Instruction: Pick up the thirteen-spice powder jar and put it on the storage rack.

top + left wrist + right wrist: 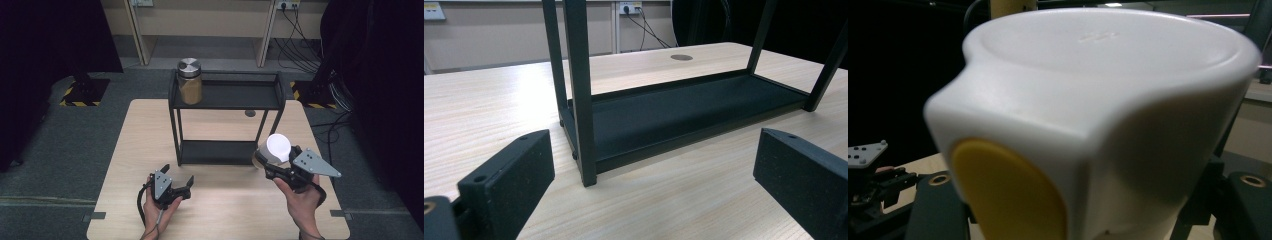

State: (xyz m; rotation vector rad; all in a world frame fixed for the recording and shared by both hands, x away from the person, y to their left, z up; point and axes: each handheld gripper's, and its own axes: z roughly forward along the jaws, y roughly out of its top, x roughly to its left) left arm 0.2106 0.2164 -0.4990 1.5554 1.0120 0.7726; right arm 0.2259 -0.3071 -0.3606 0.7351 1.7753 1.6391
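Meanwhile, the right gripper point(274, 162) clamped a white-lidded container point(274, 150) just off the black rack's point(227, 95) lower right corner, while the left gripper point(176, 176) sat with jaws spread, holding nothing, above the table point(125, 150).

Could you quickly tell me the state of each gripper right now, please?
Left gripper: open, holding nothing, low over the table.
Right gripper: shut on the white container, held in front of the black shelf.
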